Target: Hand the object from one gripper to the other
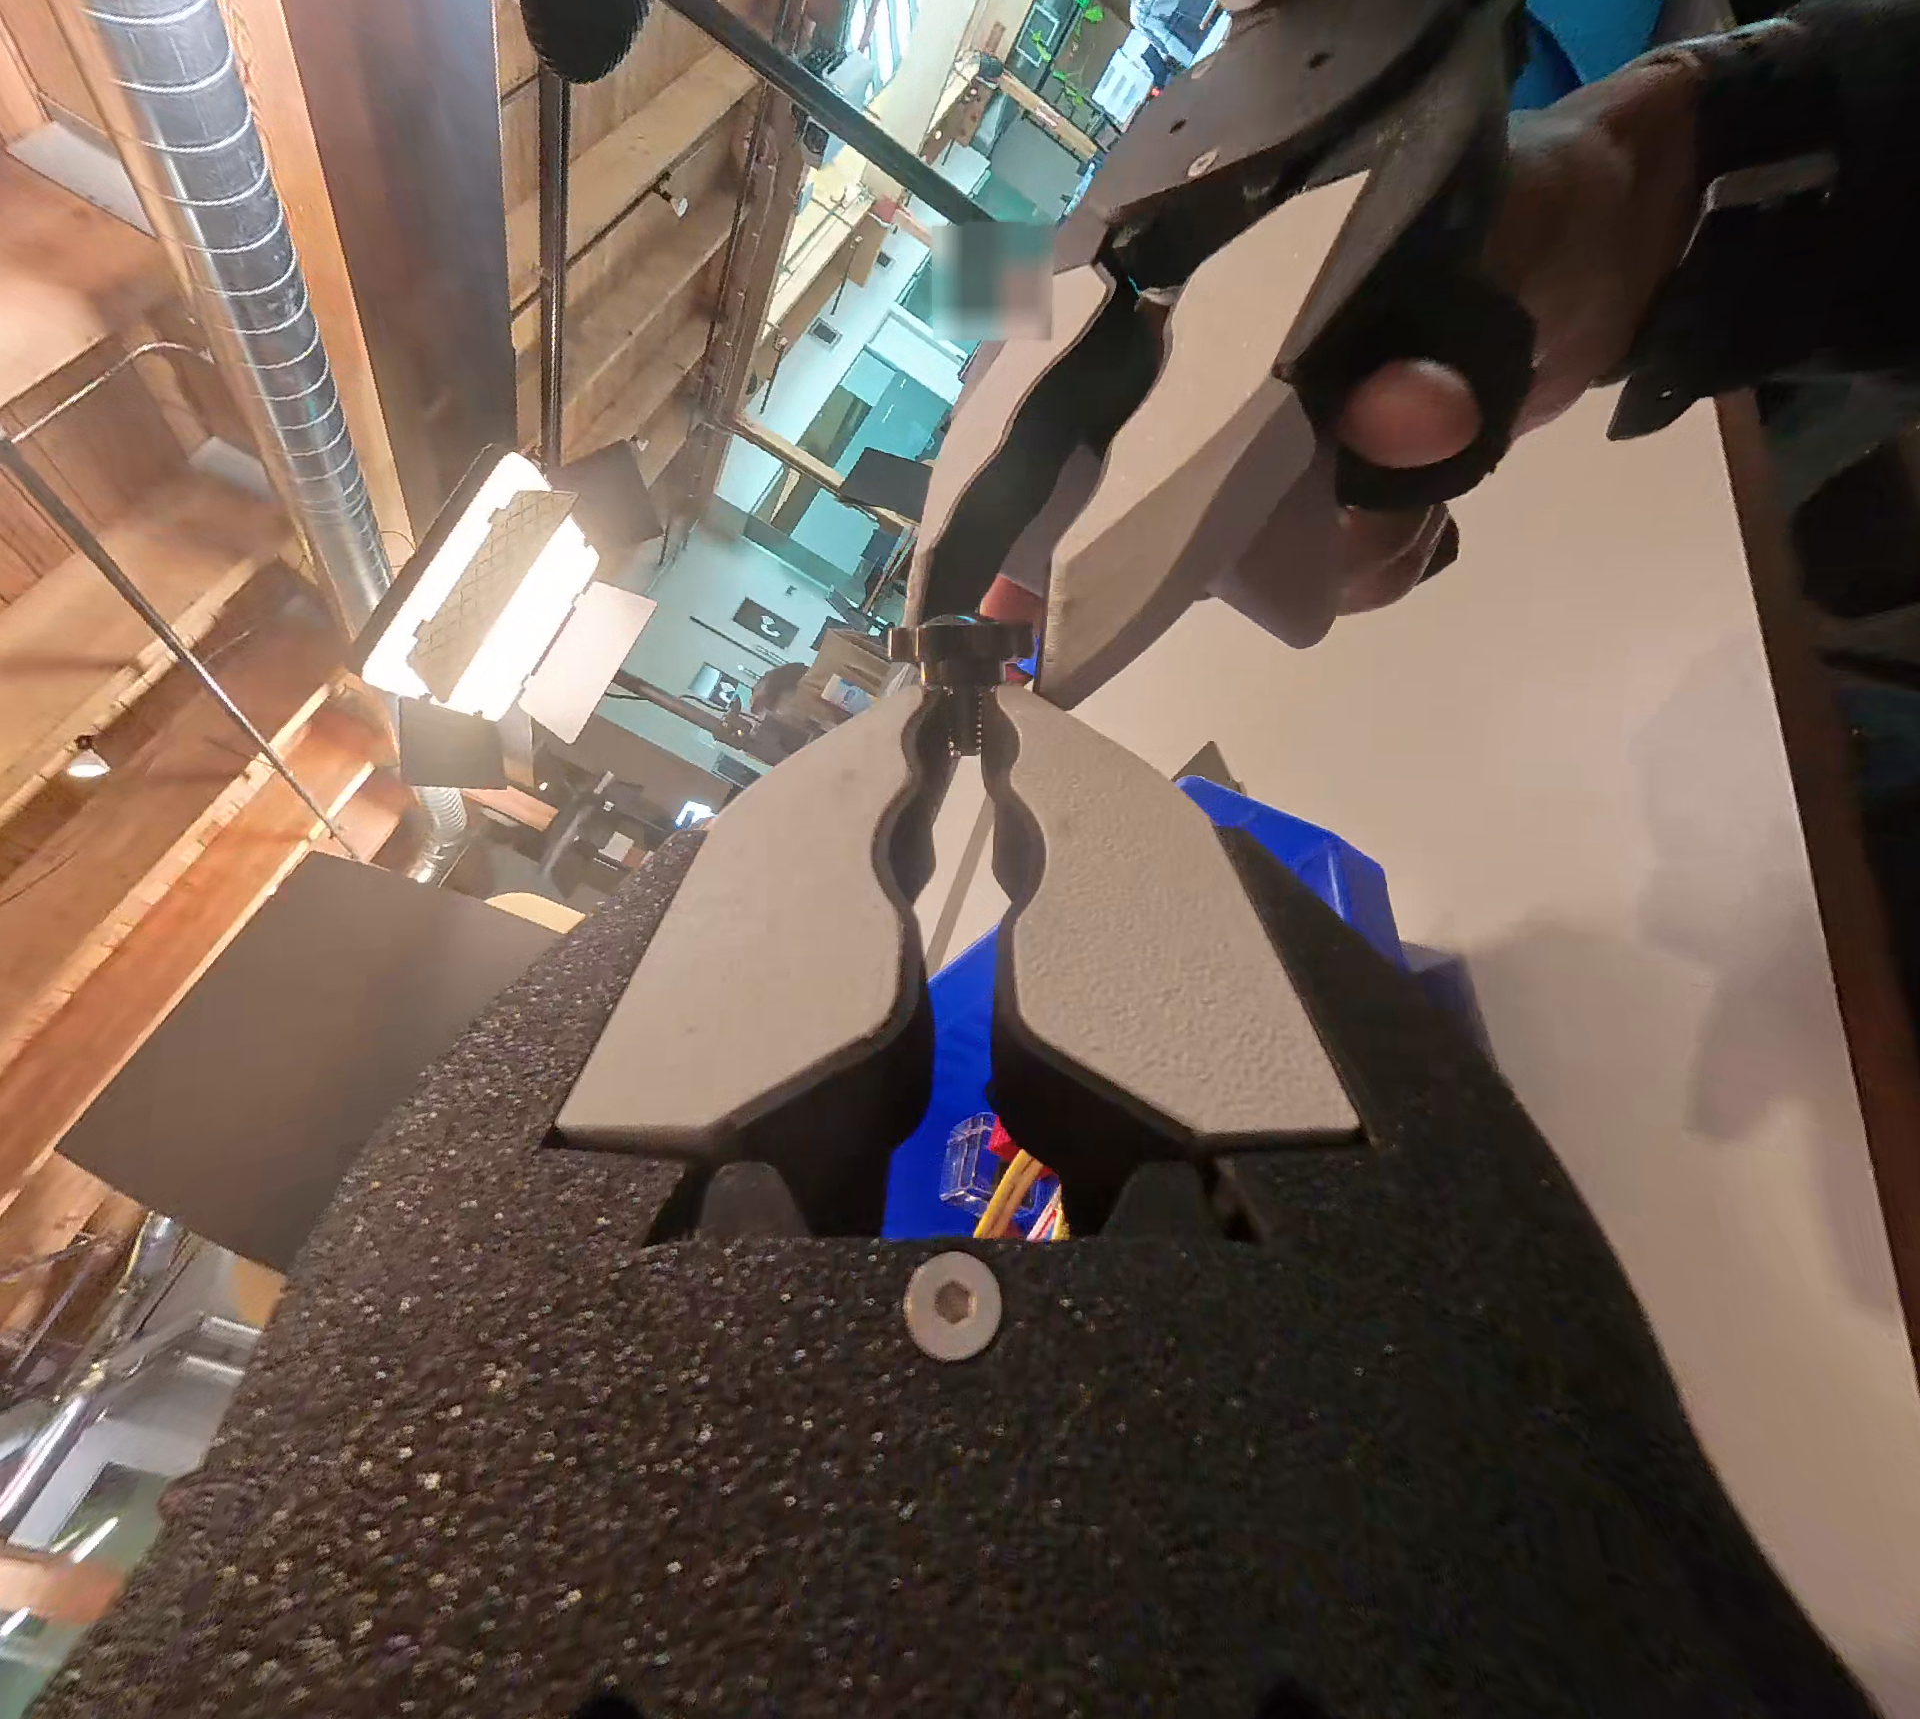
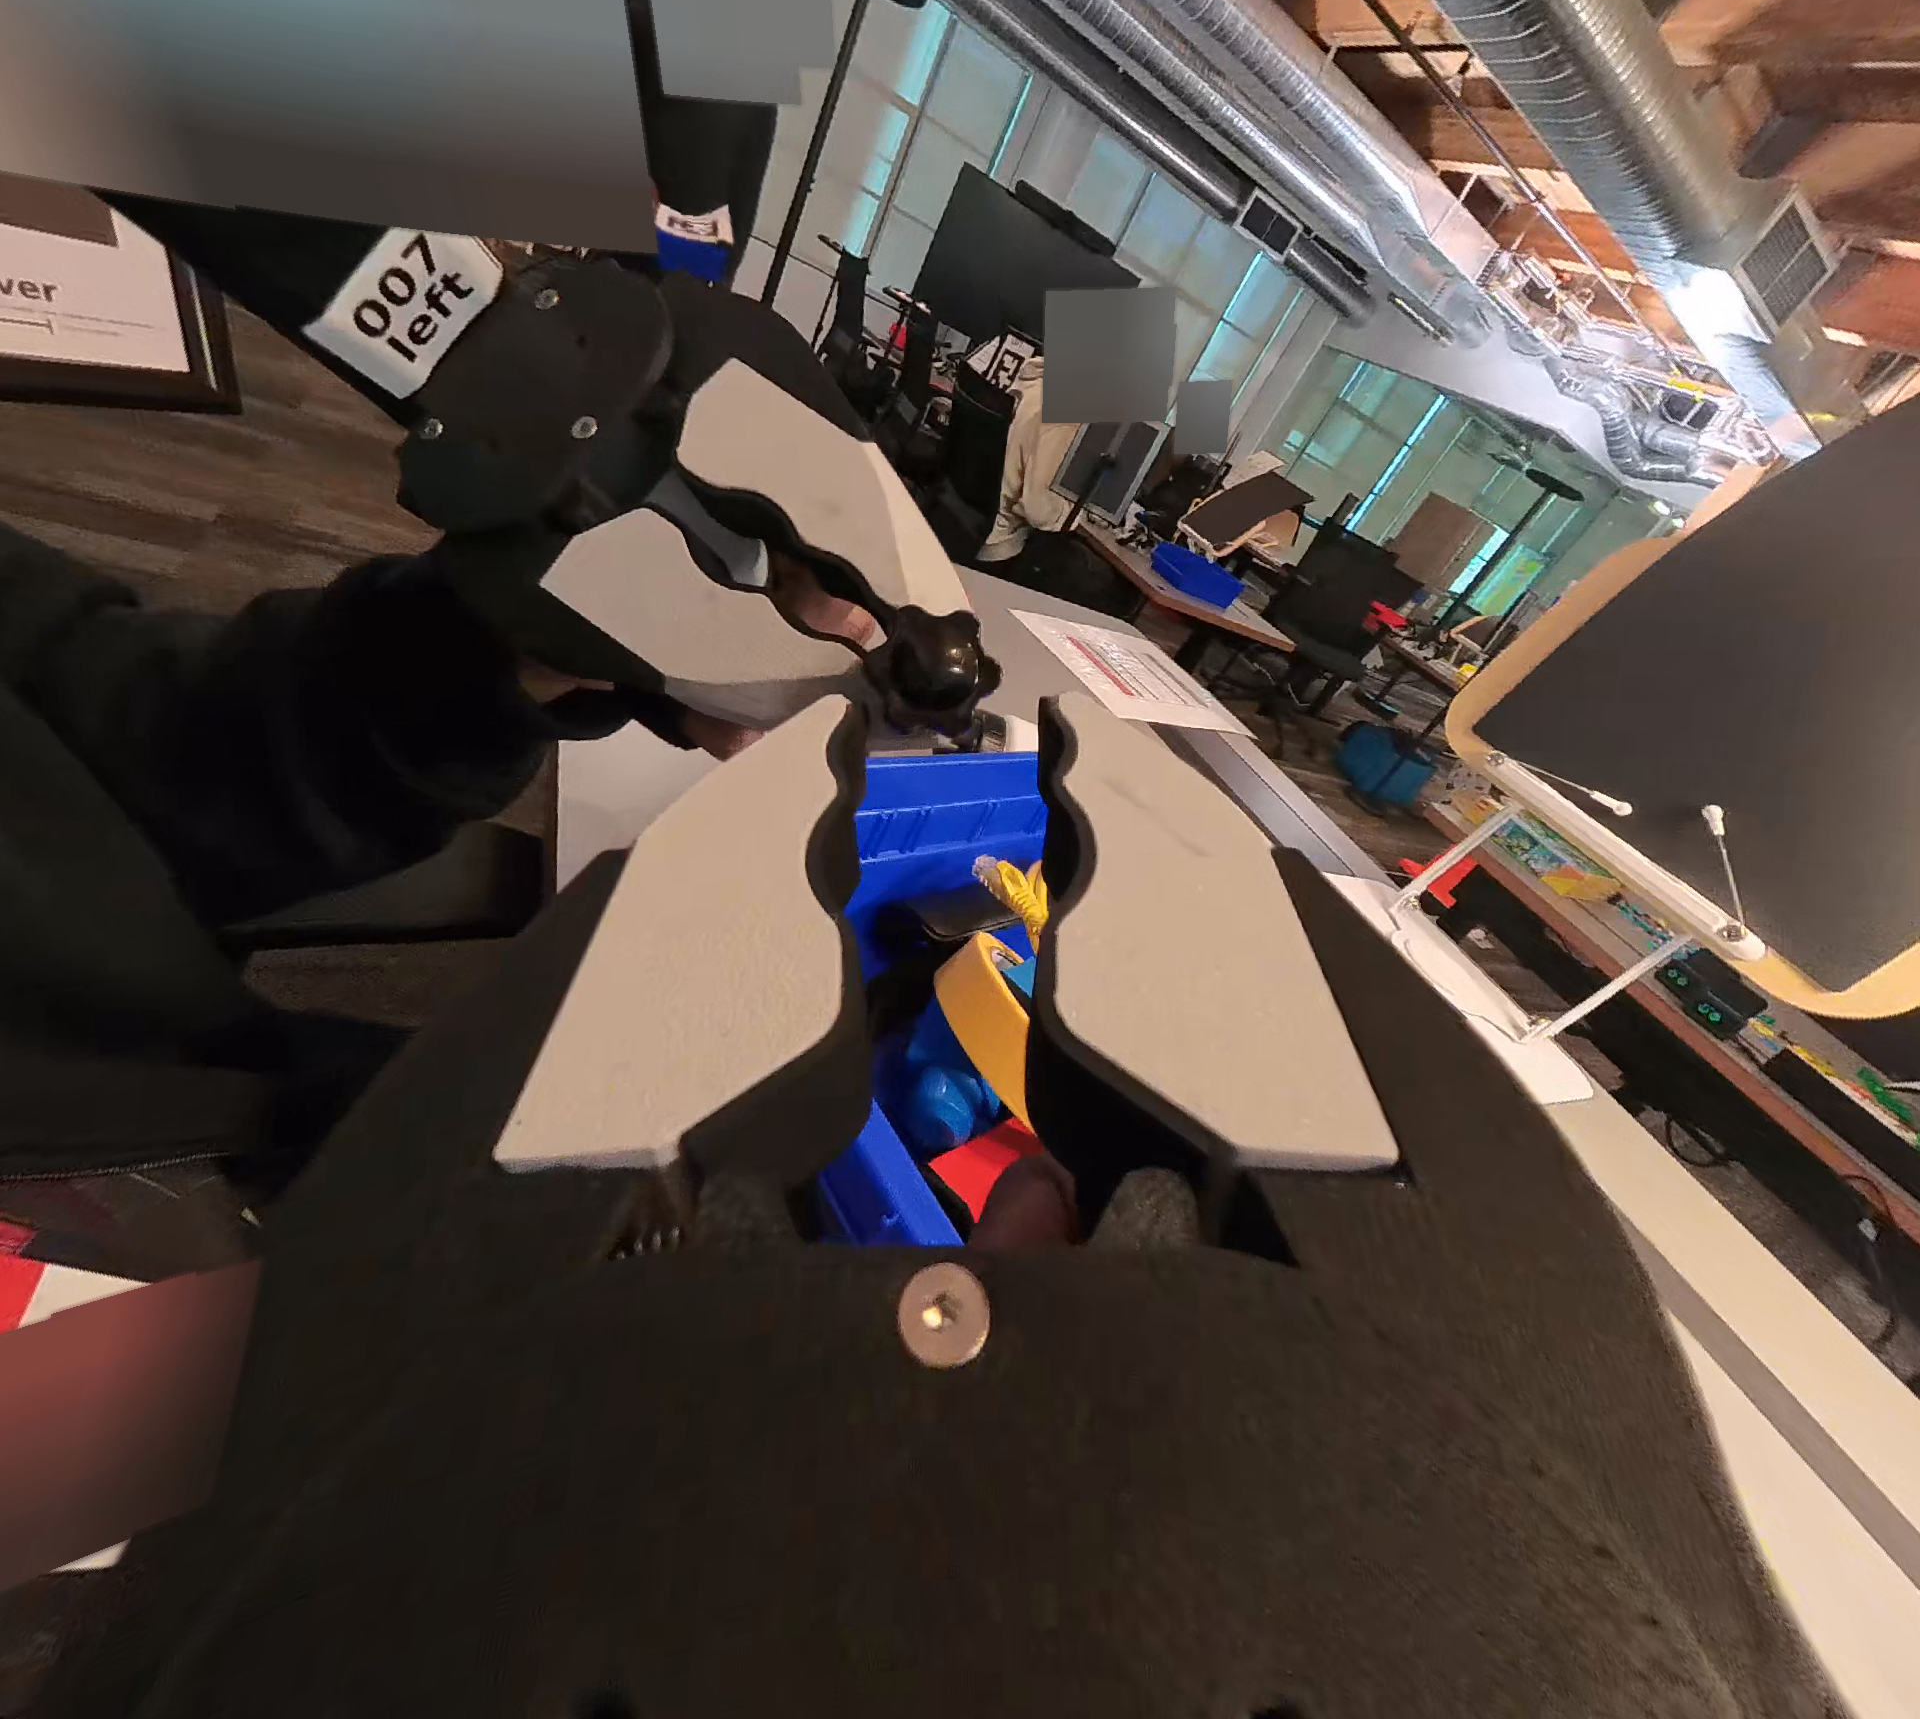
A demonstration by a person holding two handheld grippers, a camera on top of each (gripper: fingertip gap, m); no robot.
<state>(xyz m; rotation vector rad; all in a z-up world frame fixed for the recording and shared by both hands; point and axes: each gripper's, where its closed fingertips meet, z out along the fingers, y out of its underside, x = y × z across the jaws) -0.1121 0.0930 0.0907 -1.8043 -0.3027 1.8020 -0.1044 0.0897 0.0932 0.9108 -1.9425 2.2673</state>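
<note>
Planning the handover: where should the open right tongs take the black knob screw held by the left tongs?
Grip the black knob screw by its lobed head, closing from the tip side: the left tongs clamp the threaded shank, leaving only the head exposed.

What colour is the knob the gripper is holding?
The knob is shiny black, clearest in the right wrist view.

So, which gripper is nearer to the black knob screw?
Left. The left gripper is shut on the knob screw, holding its threaded shaft. The right gripper is open and close beside it, not gripping.
</note>
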